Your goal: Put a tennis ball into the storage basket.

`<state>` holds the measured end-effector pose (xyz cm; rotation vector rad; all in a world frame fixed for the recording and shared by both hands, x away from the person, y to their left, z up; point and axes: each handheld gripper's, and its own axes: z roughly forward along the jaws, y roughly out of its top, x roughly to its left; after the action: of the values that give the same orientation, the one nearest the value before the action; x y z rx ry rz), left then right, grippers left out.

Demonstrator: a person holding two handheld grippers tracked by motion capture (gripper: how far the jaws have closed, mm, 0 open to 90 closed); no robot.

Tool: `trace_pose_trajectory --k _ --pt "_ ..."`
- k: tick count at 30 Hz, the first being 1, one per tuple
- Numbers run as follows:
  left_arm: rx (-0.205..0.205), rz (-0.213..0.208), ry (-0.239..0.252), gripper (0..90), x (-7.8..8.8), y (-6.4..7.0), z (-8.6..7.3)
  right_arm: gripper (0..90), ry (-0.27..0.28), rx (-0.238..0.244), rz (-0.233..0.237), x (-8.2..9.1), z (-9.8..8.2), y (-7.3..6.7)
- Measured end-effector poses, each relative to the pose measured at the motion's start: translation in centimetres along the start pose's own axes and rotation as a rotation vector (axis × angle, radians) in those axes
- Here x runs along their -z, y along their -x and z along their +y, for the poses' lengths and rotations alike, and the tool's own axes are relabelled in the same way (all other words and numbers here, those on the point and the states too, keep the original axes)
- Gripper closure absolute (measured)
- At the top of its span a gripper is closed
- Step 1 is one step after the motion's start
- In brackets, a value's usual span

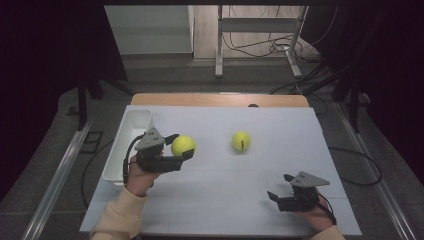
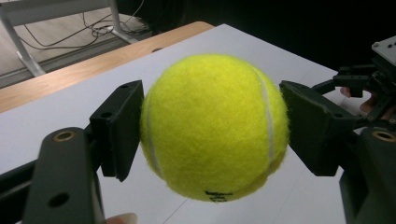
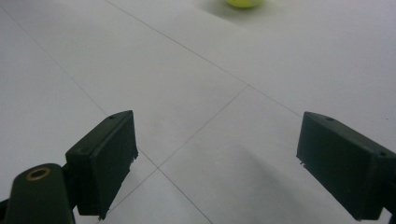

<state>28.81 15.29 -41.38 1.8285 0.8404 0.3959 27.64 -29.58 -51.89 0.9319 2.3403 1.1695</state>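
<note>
My left gripper (image 1: 181, 145) is shut on a yellow tennis ball (image 1: 183, 146), held just above the white table at the left. In the left gripper view both black pads press on the sides of the ball (image 2: 214, 127). A second tennis ball (image 1: 241, 141) lies on the table near the middle, and its lower edge shows at the top of the right gripper view (image 3: 243, 3). Near the front right of the table my right gripper (image 1: 279, 187) stands open, with nothing but bare table between its jaws (image 3: 215, 163).
A white rectangular bin (image 1: 126, 145) stands along the left edge of the white table surface (image 1: 225, 200), right beside my left hand. Past the wooden far edge (image 1: 220, 99) are a metal stand and loose cables on the floor.
</note>
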Motion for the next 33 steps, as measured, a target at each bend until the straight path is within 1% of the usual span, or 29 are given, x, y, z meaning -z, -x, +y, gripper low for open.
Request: trace_pose_trajectory --k 2,13,23,30,33 --pt "0.002 0.005 -0.002 26.5 0.0 -0.2 0.0 12.7 0.000 -0.001 -0.001 0.0 0.0 0.0" --pt "0.041 0.048 0.002 26.5 0.5 -1.9 -0.4 12.6 -0.007 0.001 0.001 0.0 0.0 0.0" --pt "0.058 0.063 0.011 26.5 0.9 -2.7 -0.4 12.7 -0.012 0.001 -0.004 0.0 0.0 0.0" --pt "0.072 0.080 0.021 26.5 1.4 -3.3 -0.5 12.7 -0.013 0.002 -0.005 0.0 0.0 0.0" --pt "0.073 0.093 0.026 26.5 1.7 -3.6 -0.5 12.7 -0.013 0.003 -0.005 0.0 0.0 0.0"
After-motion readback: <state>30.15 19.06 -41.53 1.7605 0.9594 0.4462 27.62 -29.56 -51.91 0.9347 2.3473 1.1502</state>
